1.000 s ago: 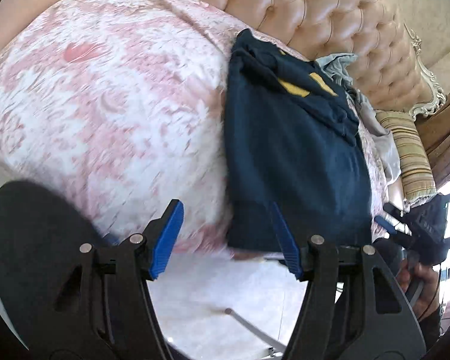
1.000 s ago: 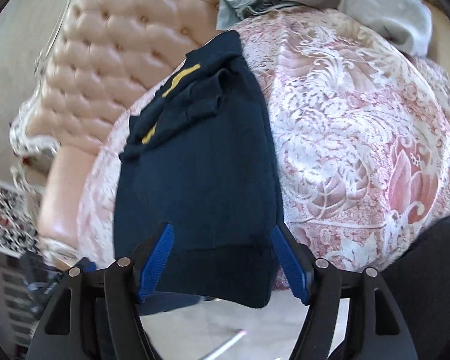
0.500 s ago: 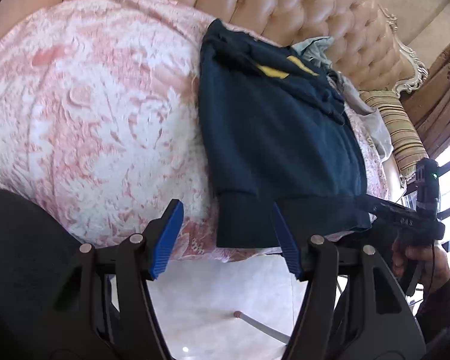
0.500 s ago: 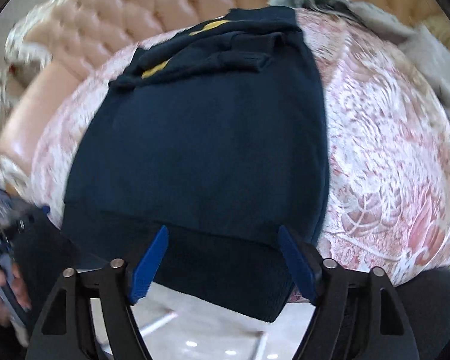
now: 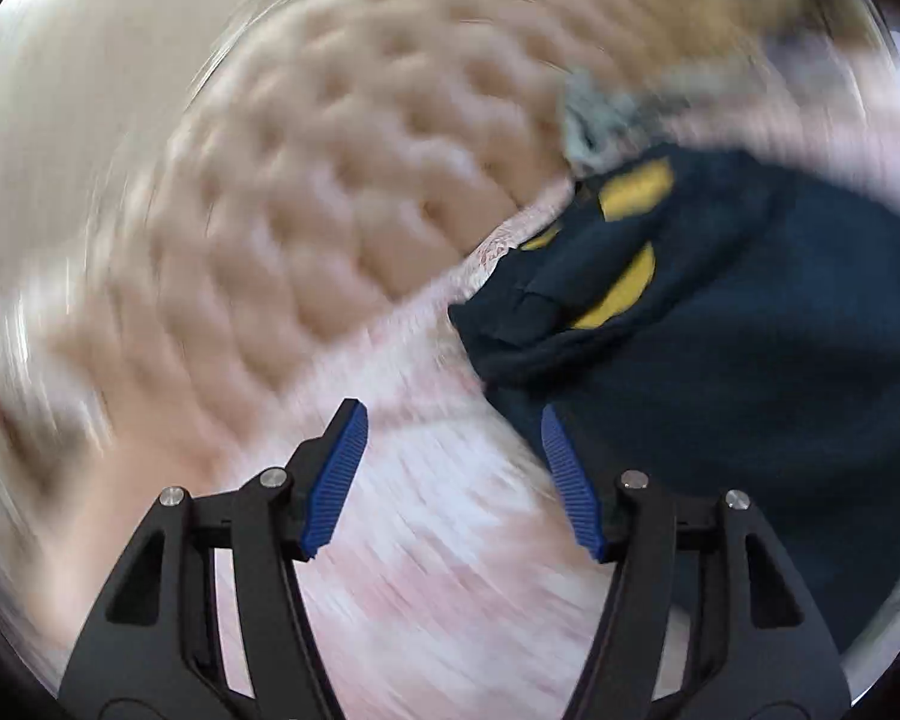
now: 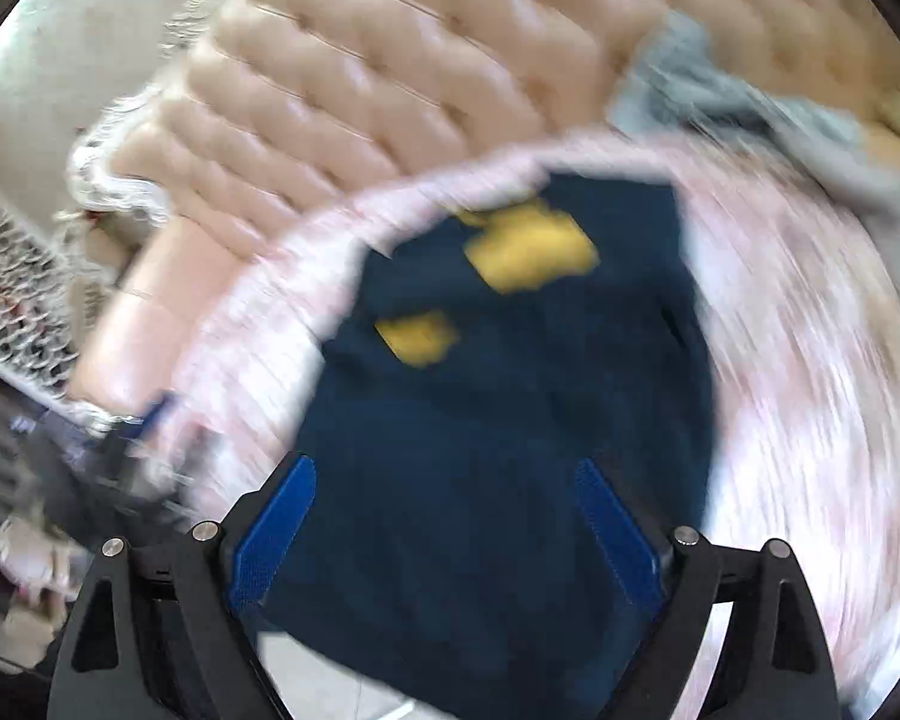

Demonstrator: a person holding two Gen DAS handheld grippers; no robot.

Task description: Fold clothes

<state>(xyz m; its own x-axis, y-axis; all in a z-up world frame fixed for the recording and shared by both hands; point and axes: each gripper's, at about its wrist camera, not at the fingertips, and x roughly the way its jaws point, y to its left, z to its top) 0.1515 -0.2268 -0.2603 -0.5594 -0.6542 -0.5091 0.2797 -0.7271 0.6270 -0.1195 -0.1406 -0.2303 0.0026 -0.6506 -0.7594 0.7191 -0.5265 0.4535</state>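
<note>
both tools empty: left tool (image 5: 450, 480) jaws apart over bed (image 5: 438, 570), right tool (image 6: 450, 531) just widened above navy sweatshirt (image 6: 510, 420). pinch hem corners squarely at bed's near edge, fold toward headboard (image 6: 360, 72).

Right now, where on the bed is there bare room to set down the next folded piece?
Free: the pink bedspread on the side of the navy garment away from the bed's corner, and a strip between the garment and the tufted headboard. Crowded: the grey clothes piled against the headboard. Both views are blurred, so the edges are rough.
</note>
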